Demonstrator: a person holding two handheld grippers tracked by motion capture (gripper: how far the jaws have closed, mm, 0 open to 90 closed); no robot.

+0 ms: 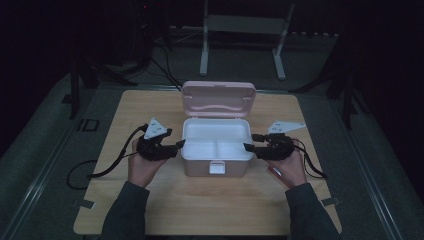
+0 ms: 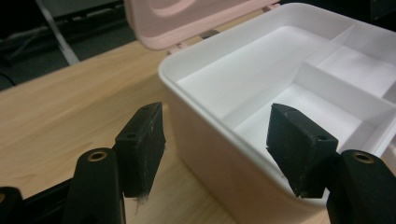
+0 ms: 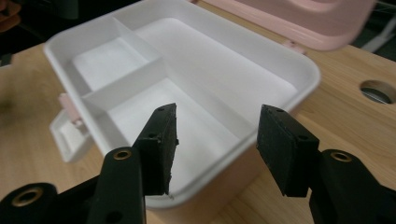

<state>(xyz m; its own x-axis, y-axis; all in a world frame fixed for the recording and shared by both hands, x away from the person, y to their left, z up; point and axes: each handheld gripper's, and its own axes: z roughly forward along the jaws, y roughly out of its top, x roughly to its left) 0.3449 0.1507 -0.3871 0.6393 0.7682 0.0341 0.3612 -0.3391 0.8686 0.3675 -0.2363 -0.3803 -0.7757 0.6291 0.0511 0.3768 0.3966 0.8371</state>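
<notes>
A pink lunch box with a white divided tray stands mid-table, its pink lid raised at the back. My left gripper is at the box's left wall, open. In the left gripper view its jaws straddle the white rim, one outside, one over the tray. My right gripper is at the right wall, also open. In the right gripper view its jaws straddle that rim without pressing it. The tray compartments hold nothing.
The wooden table has bare room in front of and beside the box. A front latch hangs down on the box. A round hole is in the tabletop near the lid. A white metal frame stands behind the table.
</notes>
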